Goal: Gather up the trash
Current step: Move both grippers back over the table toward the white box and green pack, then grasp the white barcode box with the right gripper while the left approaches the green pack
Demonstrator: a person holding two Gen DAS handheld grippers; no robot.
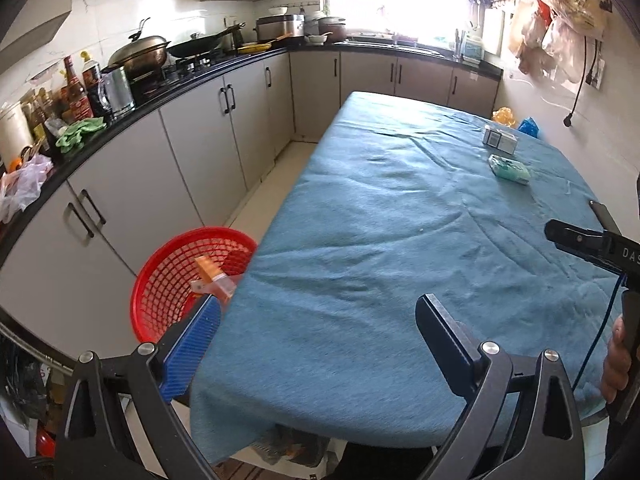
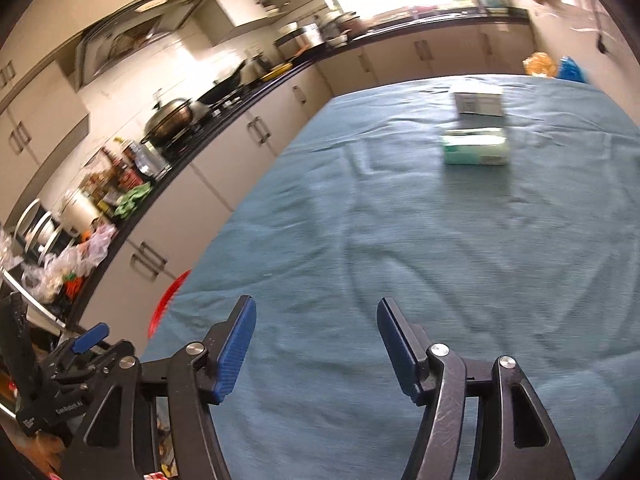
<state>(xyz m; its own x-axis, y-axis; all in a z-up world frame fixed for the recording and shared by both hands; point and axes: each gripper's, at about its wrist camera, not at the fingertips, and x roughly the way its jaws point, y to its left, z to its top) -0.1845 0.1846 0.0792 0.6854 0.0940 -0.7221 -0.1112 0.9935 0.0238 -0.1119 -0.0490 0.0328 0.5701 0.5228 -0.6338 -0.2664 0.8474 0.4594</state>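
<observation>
Kitchen, blue tablecloth (image 1: 400, 240) | L tool (image 1: 320, 320) wide open, empty | R tool (image 2: 316, 344) open, empty | "GenRobot.AI" on L tool

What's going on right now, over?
Left gripper and right gripper open, empty. Orange carton at red basket. Two boxes left on the table; nothing blocking.

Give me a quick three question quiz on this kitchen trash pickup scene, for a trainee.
1. True or false: the left gripper is clamped on a box.
2. Which item lies nearer the grippers on the blue tablecloth? A) the green packet B) the grey-and-white box
3. Fill in: the orange carton is seen at the red ____, beside the table's left edge.

Key:
1. False; its jaws stand wide open with nothing between them, and the right gripper is open and empty too.
2. A
3. basket
</observation>
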